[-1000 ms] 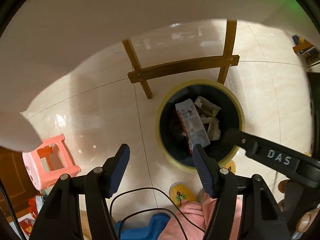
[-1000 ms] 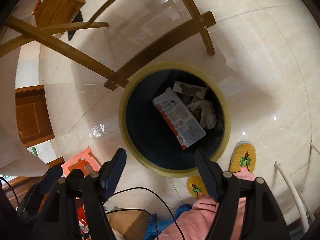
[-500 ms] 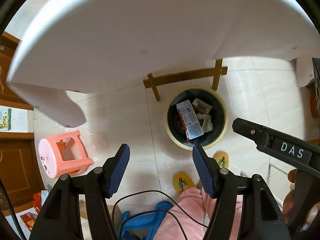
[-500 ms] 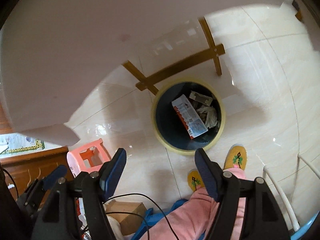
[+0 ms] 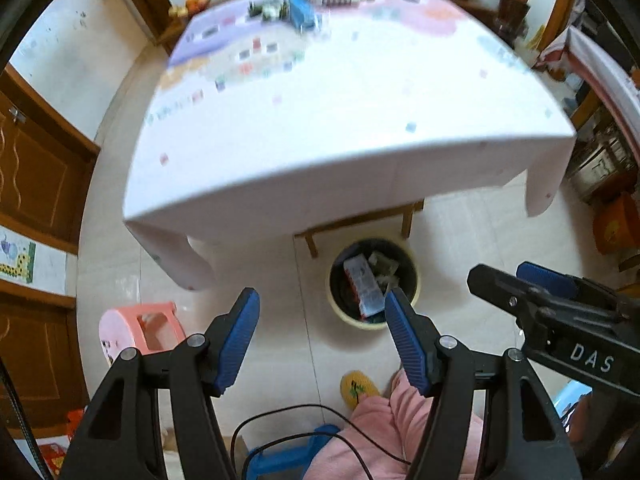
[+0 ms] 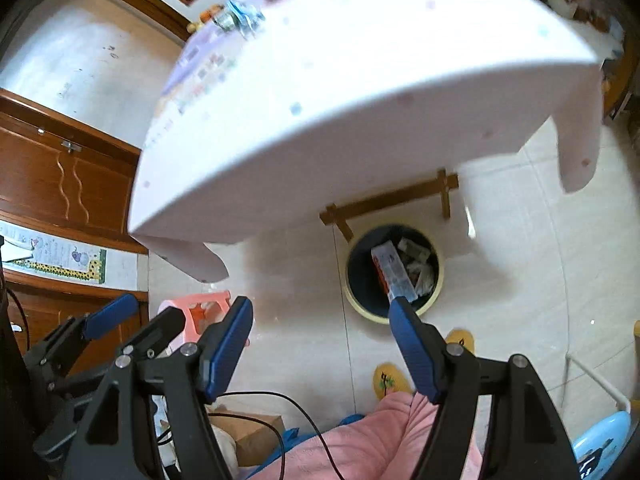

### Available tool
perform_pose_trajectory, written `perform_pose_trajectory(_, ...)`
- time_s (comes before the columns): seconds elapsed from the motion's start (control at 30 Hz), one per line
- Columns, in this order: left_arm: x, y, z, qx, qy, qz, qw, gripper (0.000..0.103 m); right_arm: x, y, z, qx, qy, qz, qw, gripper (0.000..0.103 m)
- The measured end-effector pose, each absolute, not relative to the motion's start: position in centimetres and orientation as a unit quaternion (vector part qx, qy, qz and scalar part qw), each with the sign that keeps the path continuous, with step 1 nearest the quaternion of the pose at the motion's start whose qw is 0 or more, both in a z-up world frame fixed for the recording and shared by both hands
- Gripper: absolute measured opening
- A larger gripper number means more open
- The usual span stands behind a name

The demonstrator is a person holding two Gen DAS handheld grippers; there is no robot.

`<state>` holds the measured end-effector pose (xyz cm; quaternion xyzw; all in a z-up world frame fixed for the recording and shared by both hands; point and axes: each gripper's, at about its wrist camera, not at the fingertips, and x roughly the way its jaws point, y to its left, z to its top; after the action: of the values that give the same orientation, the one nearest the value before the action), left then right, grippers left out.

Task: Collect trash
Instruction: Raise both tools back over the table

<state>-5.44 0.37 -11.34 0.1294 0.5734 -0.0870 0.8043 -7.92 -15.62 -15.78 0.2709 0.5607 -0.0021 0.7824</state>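
Tiled floor holds the bin (image 5: 374, 282) with trash inside (beside the counter (image 5: 340, 120)); left tool (image 5: 320, 334) and right tool (image 6: 322, 340) both spread, empty, so next likely reach for counter litter (image 5: 298, 10).

left hand-held gripper (image 5: 322, 322): jaws apart, empty, pointing steeply down | right hand-held gripper (image 6: 320, 326): jaws apart, empty, at left's 3 o'clock

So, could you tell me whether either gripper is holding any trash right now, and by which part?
Nothing is held: the left gripper and right gripper are both open and empty above the bin.
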Motion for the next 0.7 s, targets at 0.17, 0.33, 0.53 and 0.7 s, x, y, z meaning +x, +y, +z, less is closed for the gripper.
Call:
perform_pose_trajectory(0.17,-5.0,0.5,-7.1,0.115,0.538,-0.094,0.83,0.064,-7.5,-15.9,-11.4,0.244,0.532,-0.008,0.811,0.071)
perform_pose_trajectory(0.33,-4.1,1.0,-3.7,0.098,0.512,-0.097,0.848,0.064,-6.5,-15.8,-7.7,0.219,0.504,-0.007,0.835,0.071)
perform_pose_trajectory(0.53,-3.2,2.4,-0.6,0.091,0.476,-0.093,0.87,0.064,-5.7,-14.7,-3.6,0.189,0.47,-0.001,0.862,0.071)
perform_pose_trajectory(0.7,-1.8,3.5,1.3,0.089,0.454,-0.083,0.883,0.065,-4.4,-14.5,-2.4,0.181,0.452,0.002,0.874,0.071)
